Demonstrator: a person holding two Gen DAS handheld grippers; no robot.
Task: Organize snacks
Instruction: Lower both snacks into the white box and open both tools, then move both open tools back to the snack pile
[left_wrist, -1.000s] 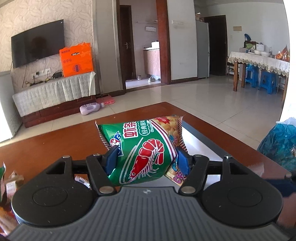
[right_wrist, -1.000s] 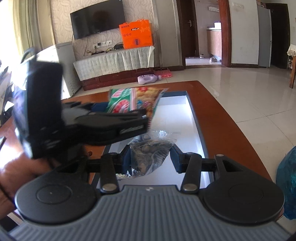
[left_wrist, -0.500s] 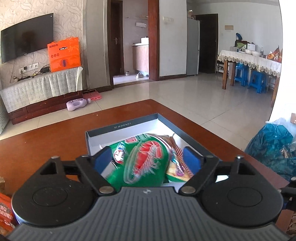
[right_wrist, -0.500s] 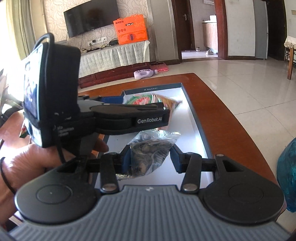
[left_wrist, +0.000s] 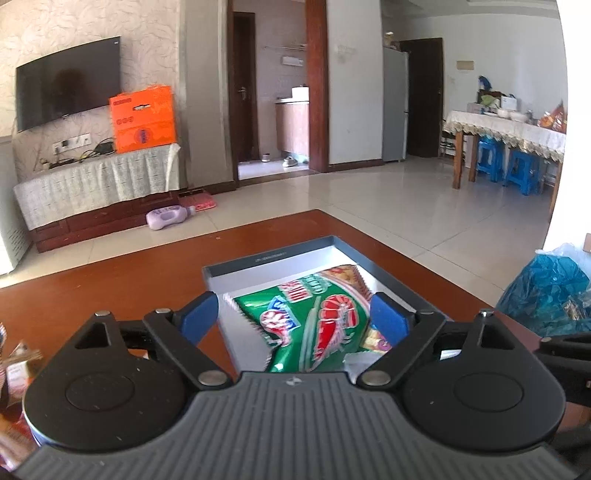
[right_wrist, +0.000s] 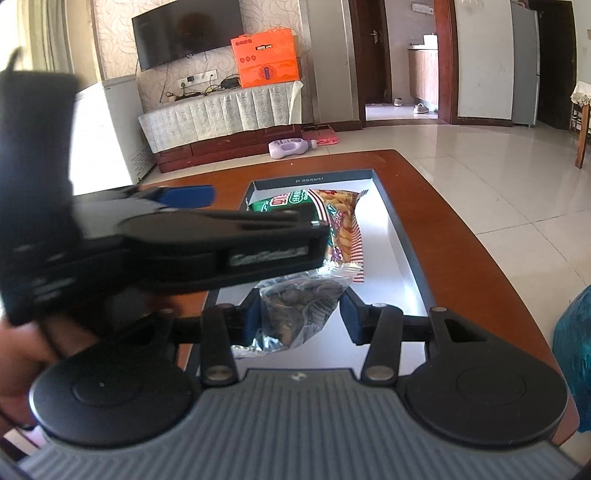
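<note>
A green shrimp-cracker bag (left_wrist: 314, 325) lies in the shallow grey box (left_wrist: 273, 254) on the wooden table. My left gripper (left_wrist: 293, 310) hovers over it, jaws opening, with the bag between the blue pads but not squeezed. In the right wrist view the same bag (right_wrist: 284, 201) rests at the box's far end, partly hidden by the left gripper's body, whose blue finger (right_wrist: 188, 195) pokes out. My right gripper (right_wrist: 299, 314) is shut on a clear packet of seeds (right_wrist: 299, 310), held above the near half of the box (right_wrist: 402, 225).
A blue plastic bag (left_wrist: 546, 291) sits off the table's right side. Other snack packets (left_wrist: 14, 369) lie at the left edge of the table (left_wrist: 110, 280). A hand (right_wrist: 18, 354) holds the left gripper. Beyond the table is tiled floor.
The left gripper brought the green bag over the box, lowered it and spread its jaws; the bag now rests in the box. The right gripper kept its hold on the clear packet.
</note>
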